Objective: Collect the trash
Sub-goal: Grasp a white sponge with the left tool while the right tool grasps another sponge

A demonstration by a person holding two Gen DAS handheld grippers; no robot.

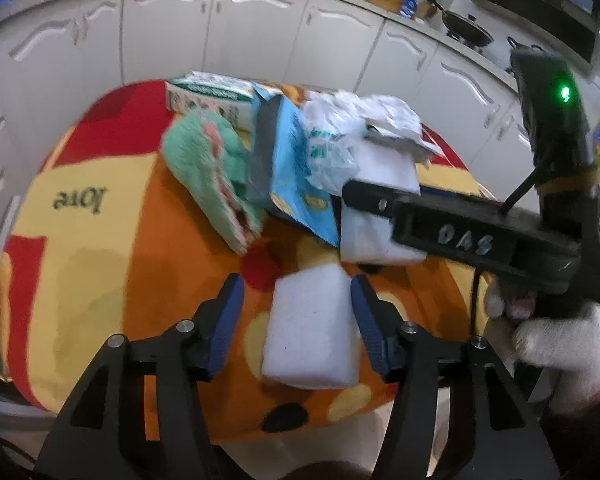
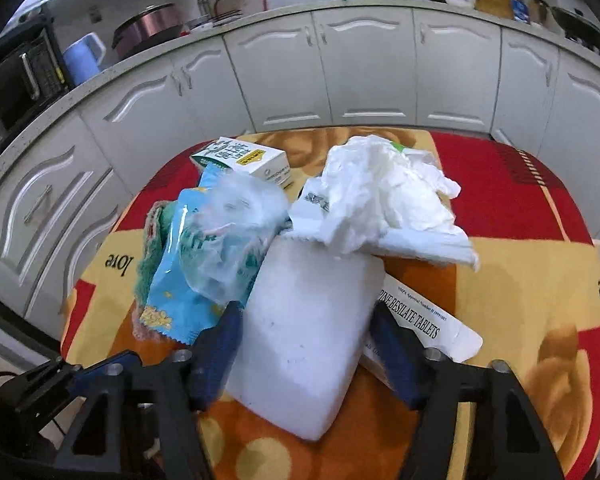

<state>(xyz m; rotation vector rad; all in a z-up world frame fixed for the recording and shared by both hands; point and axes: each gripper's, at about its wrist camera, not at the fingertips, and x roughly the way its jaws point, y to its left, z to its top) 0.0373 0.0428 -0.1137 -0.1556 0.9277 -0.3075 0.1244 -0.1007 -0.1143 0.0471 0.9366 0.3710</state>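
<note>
White foam under both grippers.
My left gripper (image 1: 298, 320) stood open around a small foam block (image 1: 310, 330); my right gripper (image 2: 306, 344) straddled a larger foam block (image 2: 304, 332), grip uncertain.

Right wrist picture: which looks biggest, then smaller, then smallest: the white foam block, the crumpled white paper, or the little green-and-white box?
1. White foam block, though it lies nearest the camera, which inflates it.
2. Crumpled white paper, not far behind.
3. Small green-and-white cardboard box, clearly smallest, and farthest away.
</note>
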